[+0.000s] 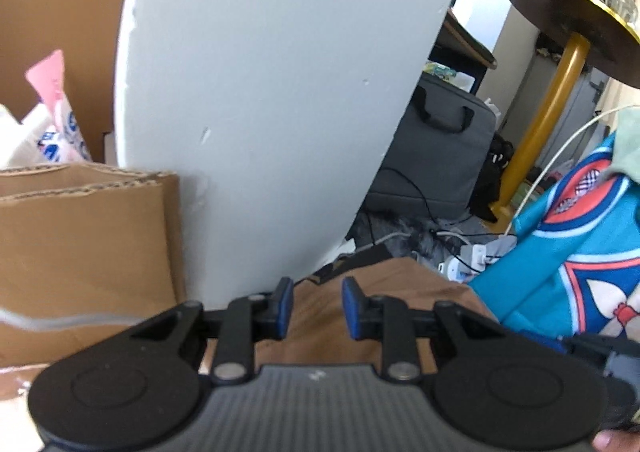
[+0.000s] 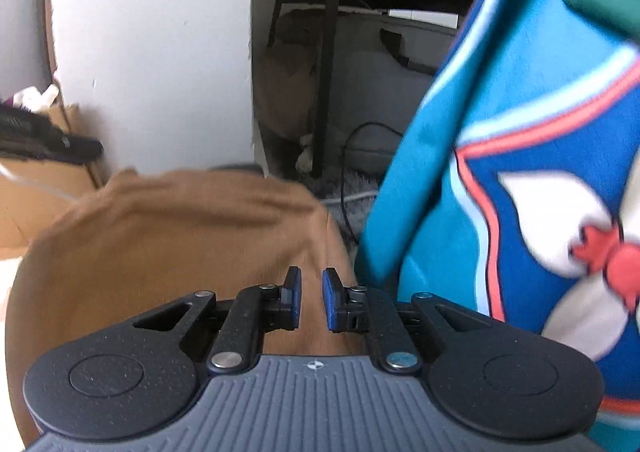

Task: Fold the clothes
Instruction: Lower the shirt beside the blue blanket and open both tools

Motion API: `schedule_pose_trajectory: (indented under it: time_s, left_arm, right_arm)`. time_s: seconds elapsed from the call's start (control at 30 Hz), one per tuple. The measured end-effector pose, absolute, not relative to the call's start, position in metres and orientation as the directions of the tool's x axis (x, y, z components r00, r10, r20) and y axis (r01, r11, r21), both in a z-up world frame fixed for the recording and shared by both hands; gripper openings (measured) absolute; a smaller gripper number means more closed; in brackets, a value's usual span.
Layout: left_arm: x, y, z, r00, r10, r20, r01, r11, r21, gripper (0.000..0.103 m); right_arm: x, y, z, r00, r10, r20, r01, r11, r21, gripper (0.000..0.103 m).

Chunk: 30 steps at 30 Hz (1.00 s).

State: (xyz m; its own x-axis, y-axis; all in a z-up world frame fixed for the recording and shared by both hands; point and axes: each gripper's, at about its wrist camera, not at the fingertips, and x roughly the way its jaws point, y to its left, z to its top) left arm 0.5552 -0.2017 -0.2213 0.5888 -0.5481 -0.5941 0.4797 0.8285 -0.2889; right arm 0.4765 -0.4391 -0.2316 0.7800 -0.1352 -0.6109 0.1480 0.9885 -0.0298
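just beyond both hand-held grippers: brown garment (image 2: pixel 168 236) edge, teal cloth (image 2: pixel 520 132) beside.

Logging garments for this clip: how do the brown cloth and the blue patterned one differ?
The brown cloth is plain and lies low under both grippers; the blue patterned cloth carries red, white and teal shapes and hangs higher on the right. Both are soft fabric; no fingers visibly pinch either.

Garment (image 2: pixel 168 236) before pillar (image 2: pixel 152 52) — patterned cloth (image 2: pixel 520 172) right.
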Motion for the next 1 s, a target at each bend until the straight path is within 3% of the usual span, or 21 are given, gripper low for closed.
schedule_pose_trajectory:
  time_s: [0.47,0.73,0.83,0.9,1.0]
  left_arm:
    - [0.482,-0.178,-0.234,0.539,-0.513,-0.668,0.521,0.826,-0.214,0.028]
    - [0.449,-0.164,-0.238,0.525,-0.483,-0.701,0.47,0.851,-0.234,0.028]
    - [0.439,-0.167,-0.243,0.517,-0.482,-0.708,0.457,0.854,-0.248,0.036]
    - [0.432,-0.168,-0.243,0.527,-0.481,-0.701,0.443,0.859,-0.256,0.048]
    - [0.423,-0.175,-0.245,0.533,-0.463,-0.708,0.421,0.871,-0.252,0.048]
  right_arm:
    - [0.445,-0.449,-0.258,0.727,-0.212,-0.653,0.156,0.977,-0.143,0.016]
    - [0.411,-0.46,-0.255,0.741,-0.225,-0.633,0.205,0.973,-0.106,0.017]
    - [0.401,-0.459,-0.253,0.761,-0.208,-0.615,0.199,0.976,-0.084,0.02]
    - [0.399,-0.458,-0.253,0.762,-0.2,-0.616,0.194,0.978,-0.078,0.02]
    - [0.4,-0.462,-0.259,0.749,-0.192,-0.634,0.203,0.978,-0.056,0.036]
